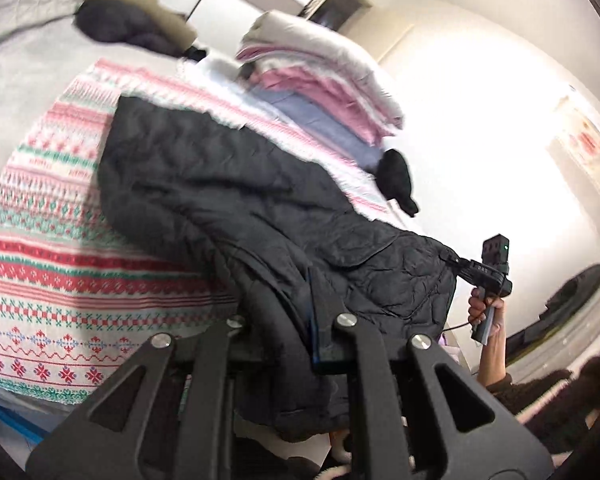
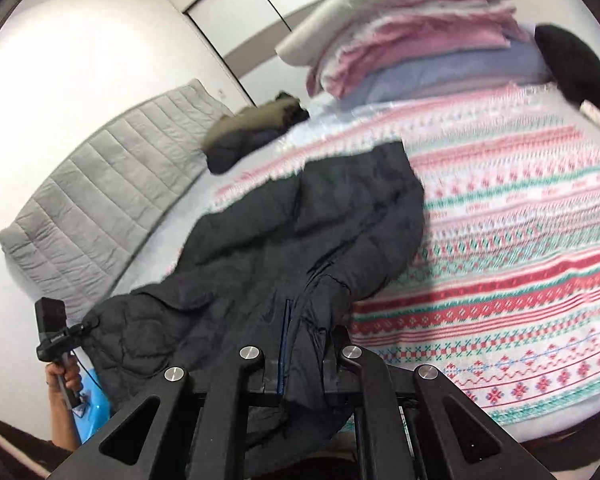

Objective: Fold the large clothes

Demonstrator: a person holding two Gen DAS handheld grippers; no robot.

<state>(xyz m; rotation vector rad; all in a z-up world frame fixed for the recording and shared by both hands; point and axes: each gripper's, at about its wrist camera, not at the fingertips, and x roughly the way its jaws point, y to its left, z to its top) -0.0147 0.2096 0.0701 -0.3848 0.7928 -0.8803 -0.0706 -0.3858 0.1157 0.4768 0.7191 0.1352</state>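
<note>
A large black quilted jacket (image 1: 240, 200) lies across a bed with a pink, red and green patterned blanket (image 1: 40, 240). My left gripper (image 1: 296, 332) is shut on the jacket's near edge, fabric bunched between its fingers. In the left wrist view the right gripper (image 1: 452, 260) pinches the jacket's far corner, held up off the bed. In the right wrist view the jacket (image 2: 300, 248) drapes over my right gripper (image 2: 300, 364), which is shut on its edge, and the left gripper (image 2: 88, 326) clamps the other corner at the lower left.
A stack of folded blankets (image 1: 320, 80) sits at the head of the bed (image 2: 412, 40). A dark olive garment (image 2: 252, 128) lies by a grey quilted mattress pad (image 2: 100, 200). A small black item (image 1: 396, 180) lies at the bed's edge. White walls surround the bed.
</note>
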